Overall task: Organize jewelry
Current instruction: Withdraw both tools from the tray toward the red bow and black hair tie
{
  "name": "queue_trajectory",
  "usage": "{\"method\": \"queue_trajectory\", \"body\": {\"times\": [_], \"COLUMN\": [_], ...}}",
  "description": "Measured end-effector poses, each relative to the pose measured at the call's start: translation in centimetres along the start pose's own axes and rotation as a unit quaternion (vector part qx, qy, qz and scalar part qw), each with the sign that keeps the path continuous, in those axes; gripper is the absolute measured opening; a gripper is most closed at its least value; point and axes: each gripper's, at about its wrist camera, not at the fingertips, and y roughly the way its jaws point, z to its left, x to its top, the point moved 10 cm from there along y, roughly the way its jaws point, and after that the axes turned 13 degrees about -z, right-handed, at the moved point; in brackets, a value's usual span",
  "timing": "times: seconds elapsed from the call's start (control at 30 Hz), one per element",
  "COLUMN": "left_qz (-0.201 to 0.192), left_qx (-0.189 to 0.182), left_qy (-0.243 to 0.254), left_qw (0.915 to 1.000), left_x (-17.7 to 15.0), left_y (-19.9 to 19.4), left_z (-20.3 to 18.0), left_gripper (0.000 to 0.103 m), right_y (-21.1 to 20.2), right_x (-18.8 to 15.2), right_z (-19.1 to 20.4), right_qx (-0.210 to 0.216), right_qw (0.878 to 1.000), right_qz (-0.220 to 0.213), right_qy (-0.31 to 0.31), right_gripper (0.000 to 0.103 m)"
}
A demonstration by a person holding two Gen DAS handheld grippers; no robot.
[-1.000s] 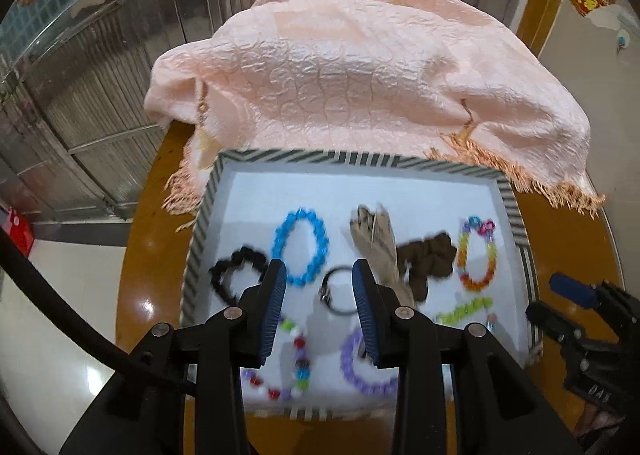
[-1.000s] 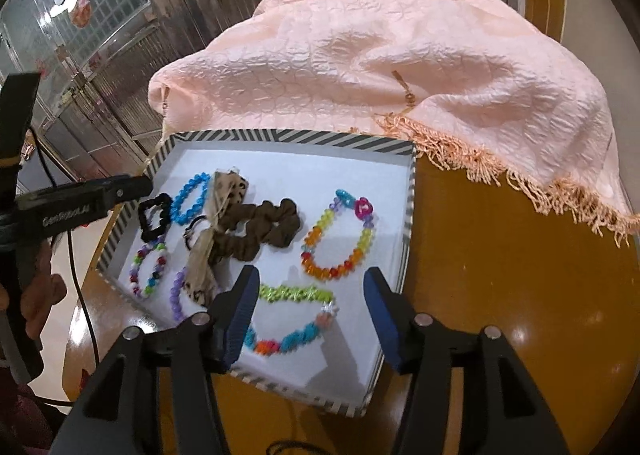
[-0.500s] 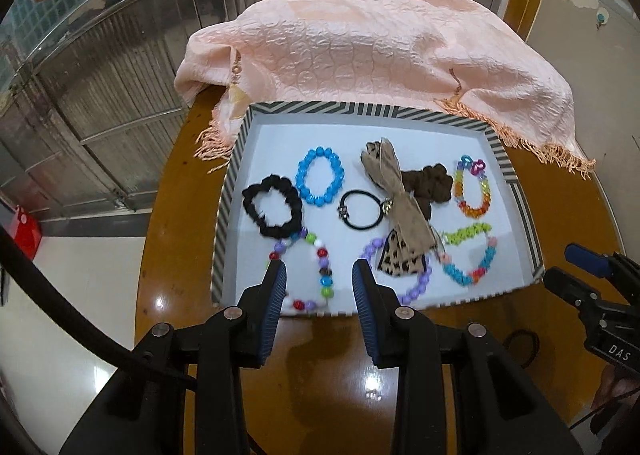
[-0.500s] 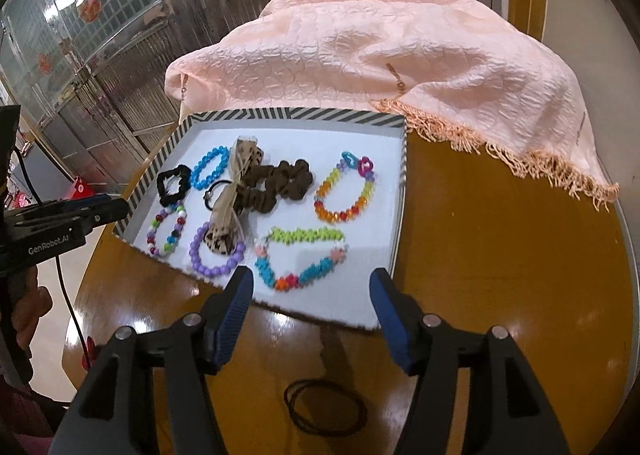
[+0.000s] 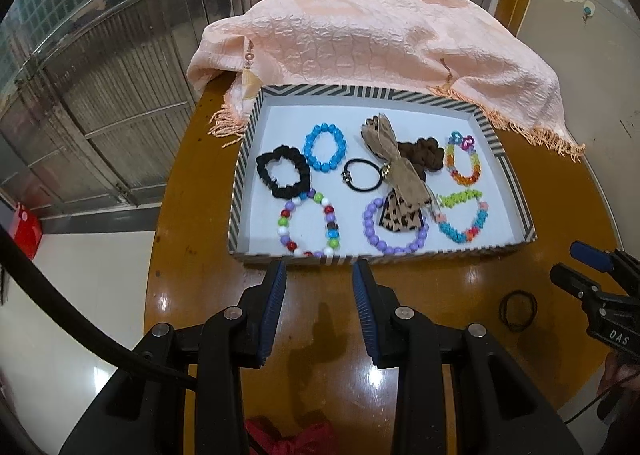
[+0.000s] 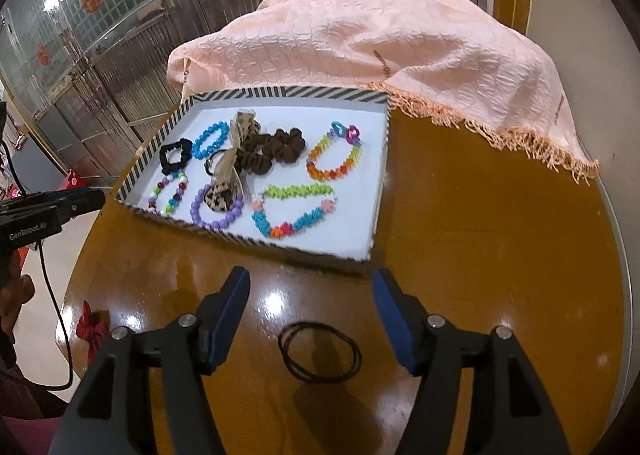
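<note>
A striped-rim tray [image 5: 236, 215] [image 6: 256, 243] with a white floor holds several pieces. Among them are a blue bead bracelet [image 5: 325, 148], a black scrunchie [image 5: 282, 171], a leopard bow [image 5: 400, 191] and a purple bead bracelet [image 6: 216, 211]. A thin black hair band [image 6: 320, 355] [image 5: 518, 305] lies on the brown table in front of the tray. My right gripper [image 6: 311, 275] hovers over that band; its jaws are opening, with nothing between the pads. My left gripper [image 5: 319, 271] stands open just before the tray's near rim, holding nothing.
A pink fringed cloth [image 5: 360, 43] [image 6: 360, 35] is heaped behind the tray. A red bow [image 5: 292, 439] [image 6: 90, 325] lies at the near table edge. The round table [image 6: 480, 235] has bare wood right of the tray. Metal shutters stand beyond.
Both grippers have drawn back from over the tray to the bare wood in front of it. The thin black band has come into view. The right jaws stand wider.
</note>
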Motion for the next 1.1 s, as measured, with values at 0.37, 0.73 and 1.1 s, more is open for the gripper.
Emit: {"method": "queue_trajectory", "body": {"times": [0.37,0.73,1.1], "left_qz": [0.031,0.085,0.127], "left_qx": [-0.038,-0.049,-0.056], "left_qy": [-0.053,-0.135,-0.14], "left_qw": [0.9974,0.9859,0.9804], "left_x": [-3.1,-8.1,-12.4], "left_y": [-2.0,-2.8,-3.4], "left_z": [2.6,7.1,7.2], "left_gripper": [0.021,0.025,0.03], "right_y": [-1.3,0.4,3.1], "right_x": [-4.1,-7.3,-7.5], "right_z": [-2.4,-3.4,-2.7], "right_qx": [-0.033,-0.037,-0.052], "right_qw": [0.999,0.998,0.995], "right_qz": [0.022,0.047,0.06], "right_qy": [-0.008,-0.004,-0.056], "right_gripper": [0.071,0.07,0.061]}}
